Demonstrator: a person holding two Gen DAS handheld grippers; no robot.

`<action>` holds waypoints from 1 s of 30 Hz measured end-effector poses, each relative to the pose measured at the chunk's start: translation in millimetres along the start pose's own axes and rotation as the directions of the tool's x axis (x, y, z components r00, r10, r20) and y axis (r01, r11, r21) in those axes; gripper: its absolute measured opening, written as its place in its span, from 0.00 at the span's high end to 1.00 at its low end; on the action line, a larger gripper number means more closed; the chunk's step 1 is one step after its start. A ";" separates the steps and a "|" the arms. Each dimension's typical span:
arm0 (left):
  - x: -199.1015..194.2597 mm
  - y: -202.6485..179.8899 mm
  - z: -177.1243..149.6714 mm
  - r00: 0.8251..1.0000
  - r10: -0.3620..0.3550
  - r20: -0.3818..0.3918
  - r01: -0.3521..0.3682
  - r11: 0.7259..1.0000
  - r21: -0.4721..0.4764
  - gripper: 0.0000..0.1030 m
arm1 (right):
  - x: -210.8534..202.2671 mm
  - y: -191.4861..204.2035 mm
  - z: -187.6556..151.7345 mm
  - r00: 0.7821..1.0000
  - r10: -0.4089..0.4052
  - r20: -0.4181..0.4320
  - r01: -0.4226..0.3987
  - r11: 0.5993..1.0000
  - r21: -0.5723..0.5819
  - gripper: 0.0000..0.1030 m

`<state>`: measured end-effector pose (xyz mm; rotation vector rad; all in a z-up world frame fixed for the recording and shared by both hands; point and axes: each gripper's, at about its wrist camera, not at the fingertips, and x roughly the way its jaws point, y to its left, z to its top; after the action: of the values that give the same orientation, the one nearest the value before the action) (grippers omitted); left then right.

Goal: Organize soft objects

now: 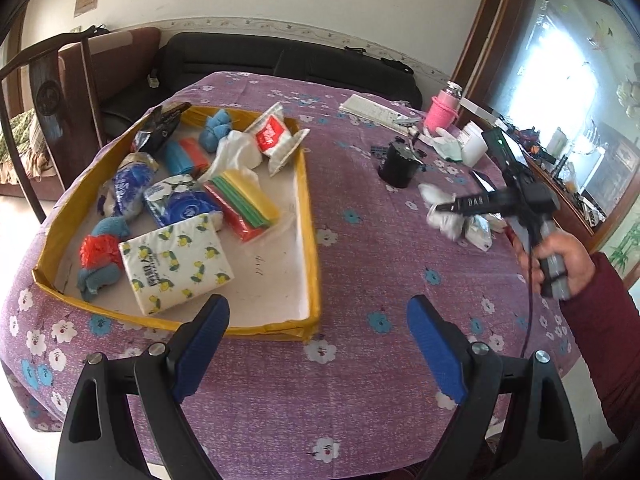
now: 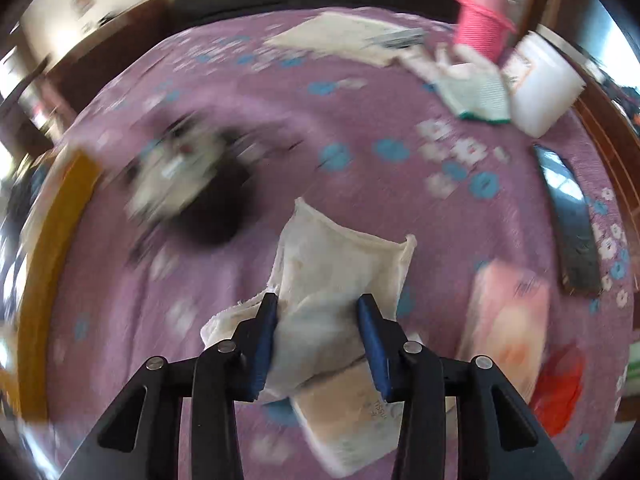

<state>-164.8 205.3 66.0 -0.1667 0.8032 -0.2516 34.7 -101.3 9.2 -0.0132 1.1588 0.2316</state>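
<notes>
Right tongs (image 2: 316, 336) had both blue pads pressed into the sides of a white cloth pouch (image 2: 340, 280), gripping it near its lower end. The pouch sat on the purple flowered surface (image 1: 360, 264), to the right of the yellow-rimmed tray (image 1: 312, 216) and well apart from it, beside a black cup (image 1: 398, 162). Right wrist view was heavily motion-blurred; only the pouch and pads read sharp.

Left tongs (image 1: 318, 344) were wide open and empty, hovering over the surface just off the tray's near right corner.

Step in hand, as judged: secure the pouch for transfer to the tray, which already held tissue packs, rolled cloths and a stack of coloured sheets. To do it well: hold the squeeze across the pouch's narrow width, lift straight up until it clears the 2nd packet (image 2: 352, 420) lying under its near end, then carry it over the rim to the bare white patch at the tray's near right.

Orientation: the pouch's long axis ran away from the right tongs, leaning slightly right, far open edge pointing toward the far side of the surface. It looked limp; the free end would probably droop.
</notes>
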 end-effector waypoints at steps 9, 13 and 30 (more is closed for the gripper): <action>8.5 -33.6 -8.3 0.998 -0.035 -0.043 0.038 0.998 0.059 0.13 | -56.8 -37.4 -58.8 0.969 0.151 0.195 -0.182 0.972 0.147 0.20; 26.3 -56.8 -10.9 0.995 -0.049 -0.088 0.057 0.994 0.090 0.13 | -51.9 -59.0 -64.2 0.972 0.038 0.231 -0.085 0.977 0.196 0.20; 103.9 -138.9 24.6 0.986 0.047 -0.157 -0.007 0.969 0.249 0.13 | -30.0 -89.5 -67.6 0.950 -0.119 0.287 0.020 0.945 0.326 0.45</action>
<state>-99.7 44.1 44.9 0.1013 0.9271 -0.3401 -21.0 -202.7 -0.6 0.2599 0.8749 -0.0224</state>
